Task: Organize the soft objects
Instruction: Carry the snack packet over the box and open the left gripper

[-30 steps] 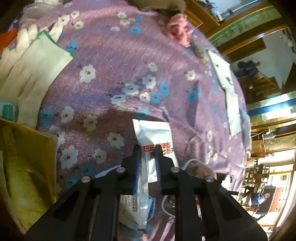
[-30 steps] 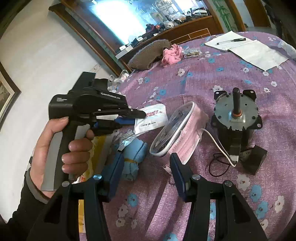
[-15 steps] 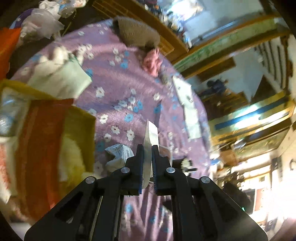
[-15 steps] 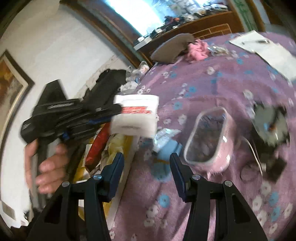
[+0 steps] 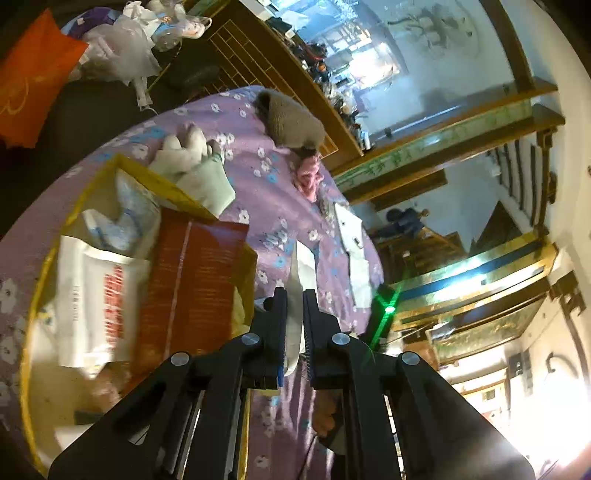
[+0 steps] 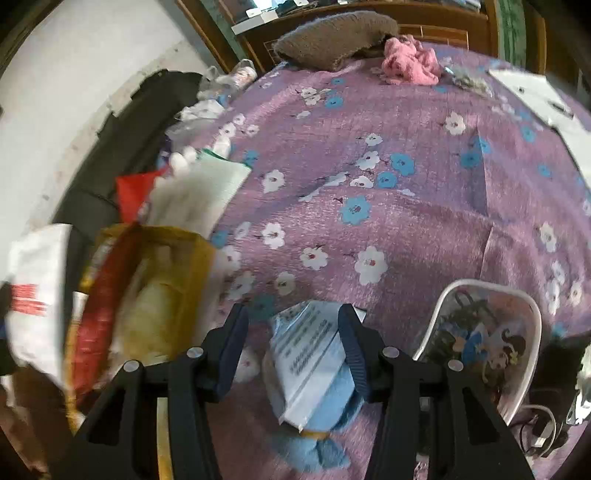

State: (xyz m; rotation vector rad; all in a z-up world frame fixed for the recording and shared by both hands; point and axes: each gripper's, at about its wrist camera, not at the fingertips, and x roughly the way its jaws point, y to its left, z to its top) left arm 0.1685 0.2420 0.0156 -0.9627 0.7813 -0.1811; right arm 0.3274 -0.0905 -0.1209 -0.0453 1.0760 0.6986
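Note:
My left gripper (image 5: 294, 295) is shut on a white packet with red print (image 5: 301, 273), held edge-on above the purple flowered cloth beside the yellow box (image 5: 110, 166). The right wrist view shows that packet (image 6: 33, 288) at the far left, over the box (image 6: 199, 251). My right gripper (image 6: 293, 325) points down at a clear packet with blue print (image 6: 306, 350) lying on a rolled blue cloth (image 6: 321, 439). Its jaws are closing with the packet between them; a gap shows beside the left finger (image 6: 234, 332).
The box holds white packets (image 5: 85, 291) and a red pack (image 5: 192, 280). White gloves (image 6: 199, 188) lie behind it. A brown knit hat (image 6: 332, 33), a pink cloth (image 6: 410, 62) and papers (image 6: 535, 96) sit at the far side. A pink cartoon case (image 6: 487, 332) stands to the right.
The left gripper shut on the white packet, lifted it off the cloth and carried it over to the yellow box. The right gripper swung left and down over the blue cloth, its jaws narrowing.

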